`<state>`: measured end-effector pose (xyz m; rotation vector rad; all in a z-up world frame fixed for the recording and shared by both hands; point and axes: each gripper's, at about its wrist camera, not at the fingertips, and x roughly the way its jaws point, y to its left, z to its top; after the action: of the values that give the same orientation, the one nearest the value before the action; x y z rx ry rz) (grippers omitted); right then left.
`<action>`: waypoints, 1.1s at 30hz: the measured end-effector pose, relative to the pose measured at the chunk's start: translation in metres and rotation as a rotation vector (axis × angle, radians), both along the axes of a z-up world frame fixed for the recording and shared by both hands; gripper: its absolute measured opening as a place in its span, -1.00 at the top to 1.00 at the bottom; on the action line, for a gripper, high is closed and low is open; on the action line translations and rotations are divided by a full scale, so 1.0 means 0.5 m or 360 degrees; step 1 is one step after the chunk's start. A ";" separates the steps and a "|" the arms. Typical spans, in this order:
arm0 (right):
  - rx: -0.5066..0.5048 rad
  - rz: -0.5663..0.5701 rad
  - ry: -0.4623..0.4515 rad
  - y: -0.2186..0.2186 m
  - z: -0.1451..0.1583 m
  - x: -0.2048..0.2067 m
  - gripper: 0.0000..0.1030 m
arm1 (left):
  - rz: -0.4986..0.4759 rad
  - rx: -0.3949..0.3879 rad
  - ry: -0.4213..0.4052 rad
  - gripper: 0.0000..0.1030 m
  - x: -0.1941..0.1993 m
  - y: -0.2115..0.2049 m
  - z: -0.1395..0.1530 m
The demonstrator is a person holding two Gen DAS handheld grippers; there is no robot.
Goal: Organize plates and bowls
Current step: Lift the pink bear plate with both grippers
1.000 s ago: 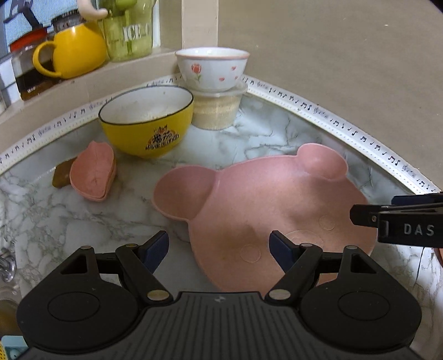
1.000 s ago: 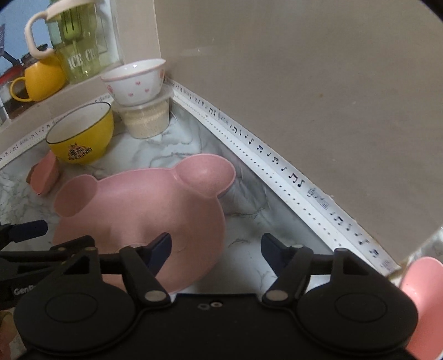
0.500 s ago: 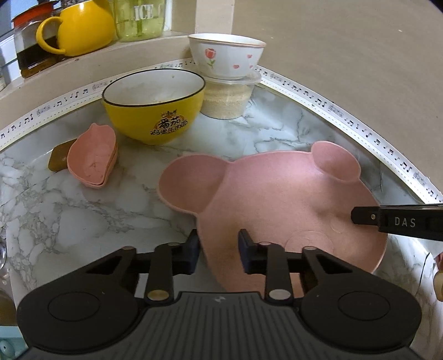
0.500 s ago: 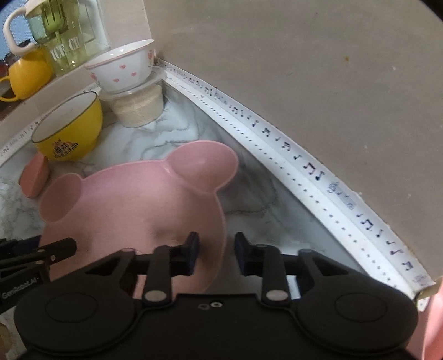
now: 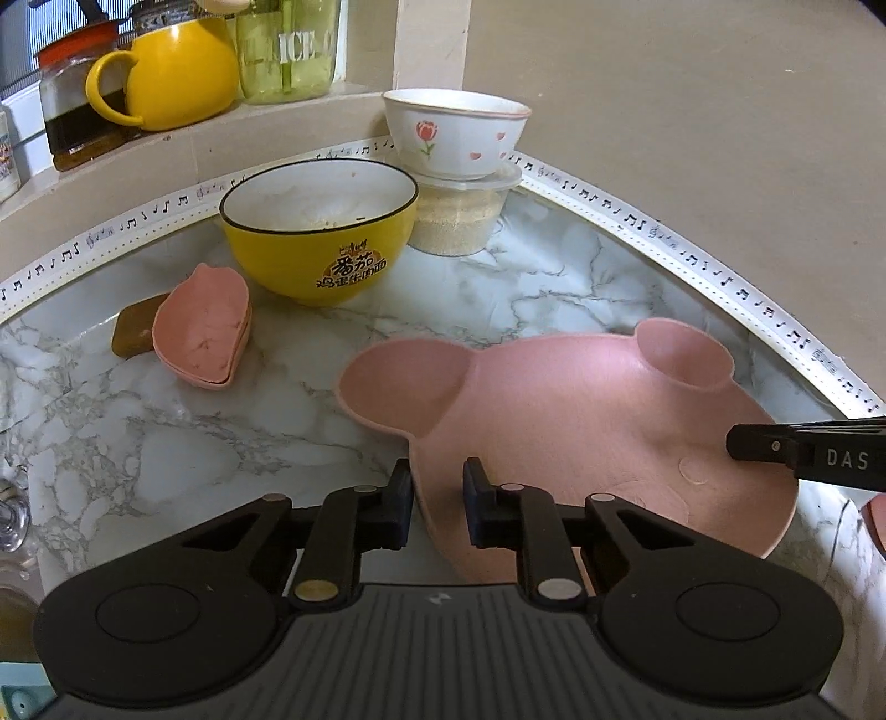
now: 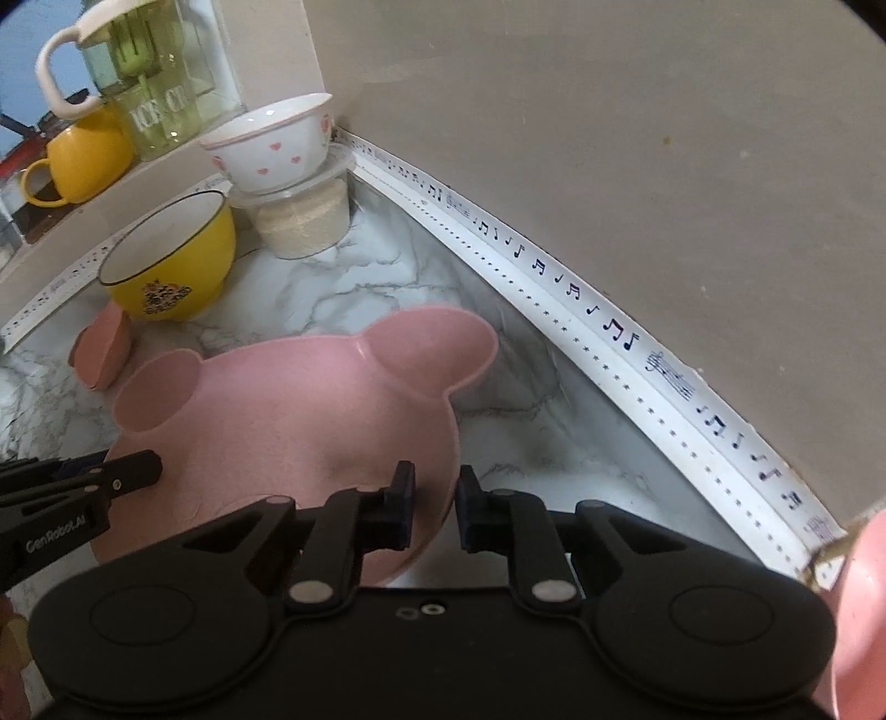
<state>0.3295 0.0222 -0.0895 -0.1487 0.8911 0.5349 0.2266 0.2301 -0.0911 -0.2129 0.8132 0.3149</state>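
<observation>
A pink bear-shaped plate with two round ears is held over the marble counter; it also shows in the right wrist view. My left gripper is shut on the plate's left rim. My right gripper is shut on its right rim. A yellow bowl stands behind, with small stacked pink leaf dishes to its left. A white bowl with hearts sits on a lidded tub.
A ledge at the back holds a yellow mug, a glass jar and a dark jar. A wall with music-note trim bounds the counter's right side. Another pink dish shows at the right edge.
Both grippers went from open to shut on the pink plate's opposite rims. The plate has shifted slightly and tilted between them.
</observation>
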 end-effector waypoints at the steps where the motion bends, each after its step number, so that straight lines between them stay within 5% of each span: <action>1: 0.0004 0.0001 -0.0003 -0.003 0.004 -0.005 0.73 | -0.0006 0.0000 -0.0004 0.65 -0.004 -0.001 0.003; 16: 0.0043 -0.0028 -0.0054 -0.094 0.079 -0.125 0.74 | -0.0133 -0.0034 -0.0068 0.65 -0.096 -0.076 0.083; 33: 0.0108 -0.0230 -0.0194 -0.322 0.178 -0.293 0.73 | -0.0437 -0.0046 -0.0172 0.65 -0.177 -0.278 0.168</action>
<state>0.1829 -0.1388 -0.0004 -0.0539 0.7573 0.4163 0.1380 0.0911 -0.0068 -0.1414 0.7296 0.0330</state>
